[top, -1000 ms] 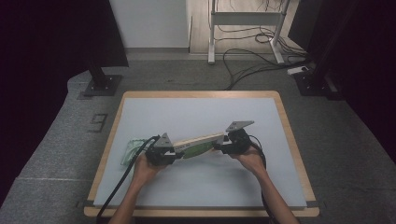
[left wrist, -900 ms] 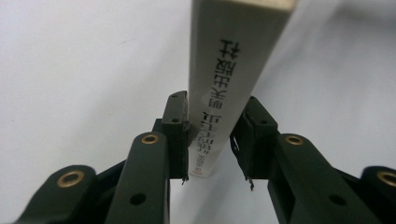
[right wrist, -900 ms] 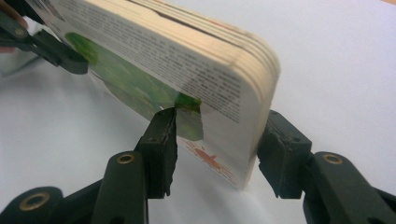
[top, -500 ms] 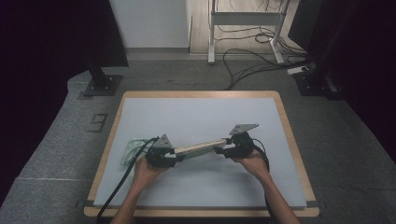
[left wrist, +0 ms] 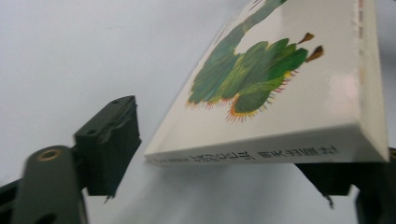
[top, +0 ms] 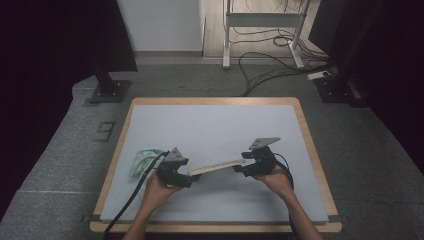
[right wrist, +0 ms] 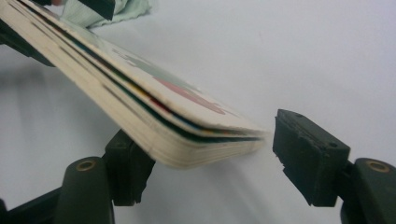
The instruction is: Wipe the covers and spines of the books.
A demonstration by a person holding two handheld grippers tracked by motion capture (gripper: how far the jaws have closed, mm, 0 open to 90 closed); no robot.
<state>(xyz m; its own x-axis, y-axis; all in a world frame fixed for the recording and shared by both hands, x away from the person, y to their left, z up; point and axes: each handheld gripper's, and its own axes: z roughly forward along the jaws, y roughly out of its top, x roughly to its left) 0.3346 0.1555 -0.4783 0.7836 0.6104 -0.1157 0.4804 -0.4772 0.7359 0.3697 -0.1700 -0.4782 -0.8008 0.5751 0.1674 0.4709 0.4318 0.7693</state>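
Observation:
A thick white board book (top: 216,166) with a green caterpillar picture (left wrist: 252,74) spans the gap between my two grippers, just above the table (top: 215,125). My left gripper (top: 189,176) has just been opening. The book's spine end (left wrist: 261,151) lies between its jaws, and the left pad (left wrist: 109,140) stands clear of it. My right gripper (top: 243,164) has also just been opening. The book's page edge (right wrist: 187,140) rests on one pad (right wrist: 128,161), while the other pad (right wrist: 306,154) is apart from it.
A crumpled pale green cloth (top: 142,162) lies on the table just left of my left hand and appears again, cloth (right wrist: 116,11), far off. The left gripper's black cable (top: 130,200) trails off the near edge. Stands and cables are on the floor beyond the table.
Both pairs of jaws have widened around the book's ends. The book now looks thinner and more edge-on from above. Both hands stayed nearly in place.

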